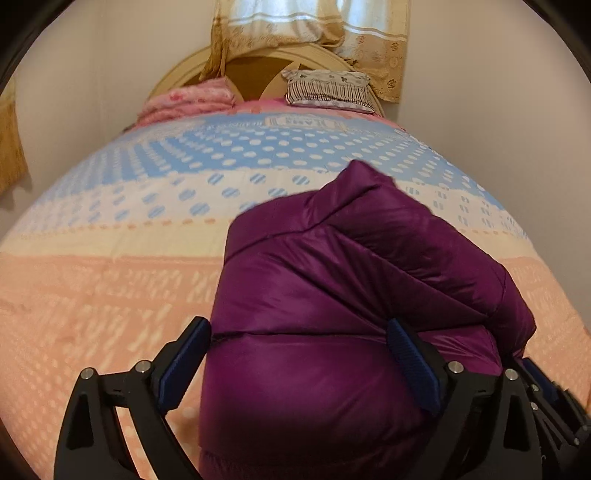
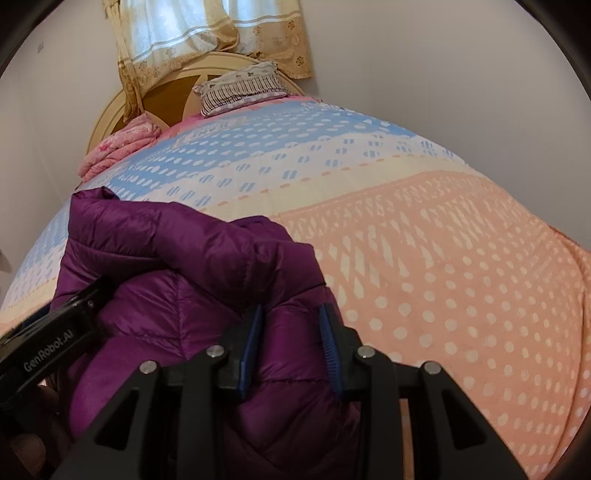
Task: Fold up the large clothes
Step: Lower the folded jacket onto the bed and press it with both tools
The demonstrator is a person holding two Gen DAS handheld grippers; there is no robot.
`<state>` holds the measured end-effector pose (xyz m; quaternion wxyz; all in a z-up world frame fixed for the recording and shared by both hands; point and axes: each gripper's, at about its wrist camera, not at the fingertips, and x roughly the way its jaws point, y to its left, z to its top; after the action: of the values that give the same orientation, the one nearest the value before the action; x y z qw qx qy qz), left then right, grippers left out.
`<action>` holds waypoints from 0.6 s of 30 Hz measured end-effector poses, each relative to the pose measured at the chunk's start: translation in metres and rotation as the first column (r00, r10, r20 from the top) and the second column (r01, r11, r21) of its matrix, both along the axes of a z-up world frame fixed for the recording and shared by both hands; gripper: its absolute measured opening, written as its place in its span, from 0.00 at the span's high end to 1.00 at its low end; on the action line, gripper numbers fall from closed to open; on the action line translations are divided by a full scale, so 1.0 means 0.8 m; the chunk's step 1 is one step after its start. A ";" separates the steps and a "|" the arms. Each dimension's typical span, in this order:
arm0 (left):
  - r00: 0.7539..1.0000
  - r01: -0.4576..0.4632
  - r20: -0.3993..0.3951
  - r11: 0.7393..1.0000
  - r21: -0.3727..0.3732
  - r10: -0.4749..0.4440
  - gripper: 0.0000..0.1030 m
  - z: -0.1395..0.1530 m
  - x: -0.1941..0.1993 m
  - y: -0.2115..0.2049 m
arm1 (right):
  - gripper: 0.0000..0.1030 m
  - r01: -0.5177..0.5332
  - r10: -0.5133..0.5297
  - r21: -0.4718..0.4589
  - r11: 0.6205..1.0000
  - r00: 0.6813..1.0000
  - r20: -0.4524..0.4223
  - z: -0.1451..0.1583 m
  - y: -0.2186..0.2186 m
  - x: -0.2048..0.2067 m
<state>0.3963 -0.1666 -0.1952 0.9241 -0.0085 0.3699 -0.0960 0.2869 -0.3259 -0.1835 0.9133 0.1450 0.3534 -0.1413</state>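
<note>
Left gripper (image 1: pixel 295 363) spread wide, right gripper (image 2: pixel 291 350) with fingers narrowed and pinching, both angled downward

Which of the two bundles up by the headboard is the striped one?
The striped pillow on the right, under the curtain. The other, at the left, is a plain pink folded blanket with no stripes.

bed (image 1: pixel 110 295) | dotted quilt; purple jacket (image 1: pixel 332 295), two pillows at headboard
</note>
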 end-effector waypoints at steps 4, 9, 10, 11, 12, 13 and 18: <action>1.000 0.001 -0.023 1.000 -0.009 -0.002 0.04 -0.009 0.004 -0.001 | 0.65 0.004 -0.004 -0.001 1.000 1.000 -0.005 -0.005 0.000 0.003; 0.999 0.005 -0.033 1.000 0.009 -0.005 0.03 -0.015 0.004 -0.009 | 0.65 0.005 -0.005 0.001 1.000 1.000 -0.021 -0.012 -0.002 0.008; 0.999 0.007 -0.035 1.000 0.015 -0.006 0.03 -0.016 0.005 -0.010 | 0.65 0.006 -0.006 0.001 1.000 1.000 -0.025 -0.013 -0.002 0.009; 0.999 0.007 -0.037 1.000 0.020 -0.007 0.03 -0.017 0.004 -0.012 | 0.65 0.006 -0.006 0.000 1.000 1.000 -0.028 -0.014 -0.002 0.010; 0.999 0.008 -0.037 1.000 0.025 -0.007 0.03 -0.018 0.004 -0.012 | 0.65 0.006 -0.007 -0.003 1.000 0.999 -0.032 -0.014 -0.001 0.011; 0.999 0.009 -0.037 0.999 0.031 -0.008 0.03 -0.018 0.004 -0.013 | 0.65 0.007 -0.007 -0.005 1.000 0.999 -0.035 -0.015 -0.001 0.012; 0.999 0.012 -0.037 0.999 0.051 -0.010 0.03 -0.020 0.004 -0.015 | 0.65 0.008 -0.008 -0.012 1.000 0.999 -0.044 -0.017 -0.001 0.013</action>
<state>0.3996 -0.1783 -0.2116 0.9165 0.0153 0.3891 -0.0916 0.2975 -0.3271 -0.1971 0.9057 0.1377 0.3718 -0.1502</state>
